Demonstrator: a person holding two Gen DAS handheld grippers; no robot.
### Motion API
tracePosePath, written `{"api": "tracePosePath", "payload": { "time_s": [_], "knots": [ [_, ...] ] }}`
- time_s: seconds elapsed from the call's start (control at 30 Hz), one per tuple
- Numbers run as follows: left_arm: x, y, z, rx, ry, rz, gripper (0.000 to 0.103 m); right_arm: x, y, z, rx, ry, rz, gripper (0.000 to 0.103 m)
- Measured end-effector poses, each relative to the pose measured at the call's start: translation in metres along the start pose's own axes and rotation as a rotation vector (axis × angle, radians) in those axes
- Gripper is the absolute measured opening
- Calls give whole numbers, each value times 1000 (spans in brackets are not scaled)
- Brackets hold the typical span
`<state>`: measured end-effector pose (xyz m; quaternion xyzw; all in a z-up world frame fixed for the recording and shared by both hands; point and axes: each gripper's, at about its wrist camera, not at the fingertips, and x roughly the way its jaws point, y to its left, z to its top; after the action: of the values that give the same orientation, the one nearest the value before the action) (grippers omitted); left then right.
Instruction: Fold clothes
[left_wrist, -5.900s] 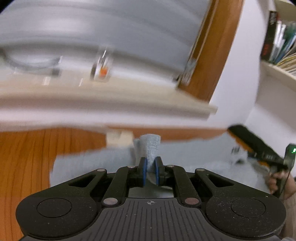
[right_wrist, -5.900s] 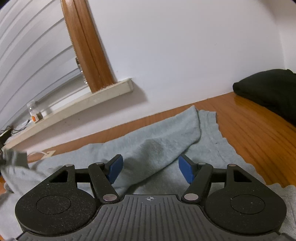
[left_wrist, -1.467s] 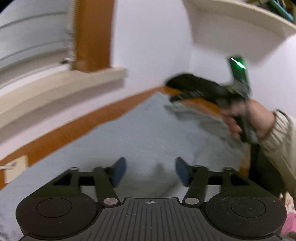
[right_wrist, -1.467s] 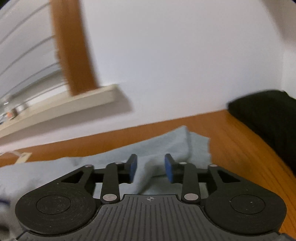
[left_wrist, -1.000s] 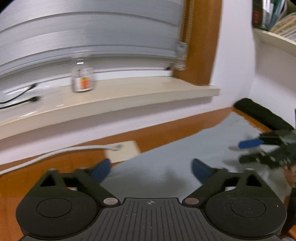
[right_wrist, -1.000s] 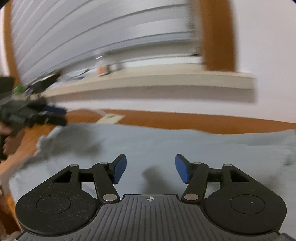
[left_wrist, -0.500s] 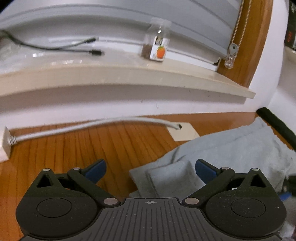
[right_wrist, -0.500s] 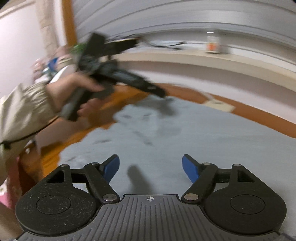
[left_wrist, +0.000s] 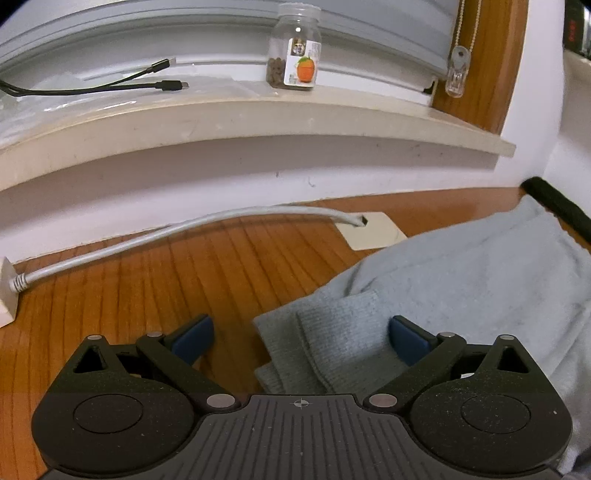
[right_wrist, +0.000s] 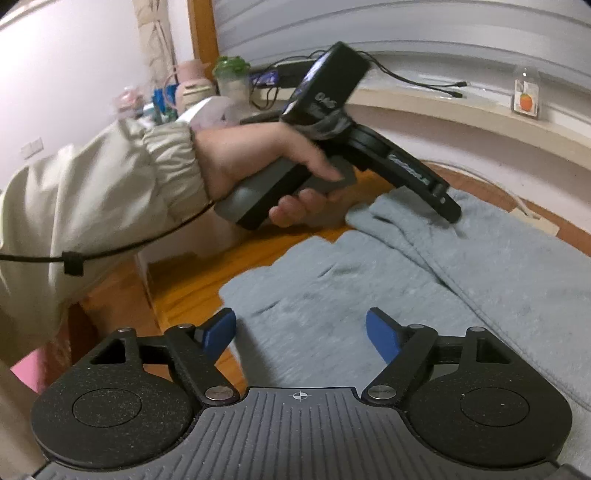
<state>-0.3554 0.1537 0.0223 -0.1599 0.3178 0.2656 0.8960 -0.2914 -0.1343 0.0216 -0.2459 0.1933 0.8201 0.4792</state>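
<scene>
The left gripper is spread wide and holds nothing. It points down at the ribbed cuff of a grey garment, which lies on the wooden table. The cuff is between the two blue pads, nearer to the right one, and I cannot tell if that pad touches it. Ahead of this gripper a white cable runs across the table, and further ahead, on the window sill, stands a small jar beside two black cables.

The right gripper is also spread, and its jaws have just been opening. Nothing is gripped; the garment lies flat under and ahead of them, with its edge just beside the left pad. Further ahead and to the left, the person's left hand, in a beige sleeve, holds the other gripper, whose tip is over a fold of the garment.
</scene>
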Motion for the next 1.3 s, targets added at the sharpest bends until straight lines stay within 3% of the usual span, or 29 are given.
{"api": "tracePosePath", "payload": {
  "time_s": [0.27, 0.37, 0.43, 0.53, 0.63, 0.77, 1.07, 1.3],
  "knots": [
    [-4, -6, -4, 21, -7, 14, 95, 11, 22, -6, -113, -5, -45, 76],
    [-7, -10, -6, 25, -9, 3, 82, 11, 20, -7, -109, -27, -61, 64],
    [-11, -14, -7, 25, -9, -12, 63, 11, 19, -7, -115, -42, -89, 48],
    [-12, -21, -7, 16, 3, -30, 44, 11, 17, -9, -119, -63, -130, 31],
    [-14, -26, -7, 10, 8, -33, 32, 9, 12, -11, -96, -85, -126, 28],
    [-29, -39, -1, 4, -84, 5, 30, -2, 8, -11, -81, -133, -133, 27],
    [-59, -110, 64, 115, -199, -45, 30, -67, -23, -2, -32, -281, -239, 27],
    [-39, -225, 135, 251, -259, -131, 30, -157, -65, -13, 16, -412, -434, 27]
  ]
}}
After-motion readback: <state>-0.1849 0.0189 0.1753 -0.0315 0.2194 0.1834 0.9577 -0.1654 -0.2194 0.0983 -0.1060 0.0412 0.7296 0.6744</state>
